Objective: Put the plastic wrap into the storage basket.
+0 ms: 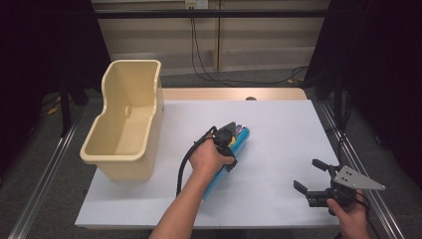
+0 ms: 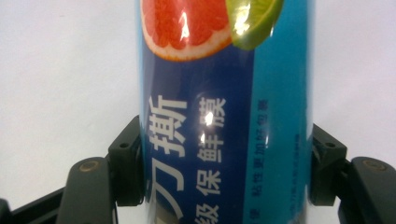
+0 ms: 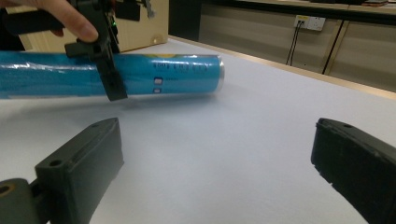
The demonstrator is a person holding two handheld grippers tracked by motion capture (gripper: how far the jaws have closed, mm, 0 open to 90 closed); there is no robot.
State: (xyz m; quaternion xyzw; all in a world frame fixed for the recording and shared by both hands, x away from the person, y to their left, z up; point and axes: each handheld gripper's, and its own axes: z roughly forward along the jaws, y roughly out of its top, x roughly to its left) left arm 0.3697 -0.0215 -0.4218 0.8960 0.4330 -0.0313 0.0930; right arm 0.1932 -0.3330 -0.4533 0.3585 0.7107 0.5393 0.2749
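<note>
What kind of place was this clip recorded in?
Probably a lab or test room set up for recording, not a home. A bare white table stands on metal floor rails, with dark curtains at the sides and cables hanging down the back wall.

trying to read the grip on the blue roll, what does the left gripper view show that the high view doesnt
Left gripper view: the label on the blue roll, with a grapefruit slice, a lime wedge and white printed characters, and the two black jaws pressed against the roll's opposite sides.

High view: the cream bin at the table's left, the white tabletop, the person's left forearm, and the right hand-held gripper open above the near right corner.

Both: the left hand-held gripper shut on the roll, over the white surface.
</note>
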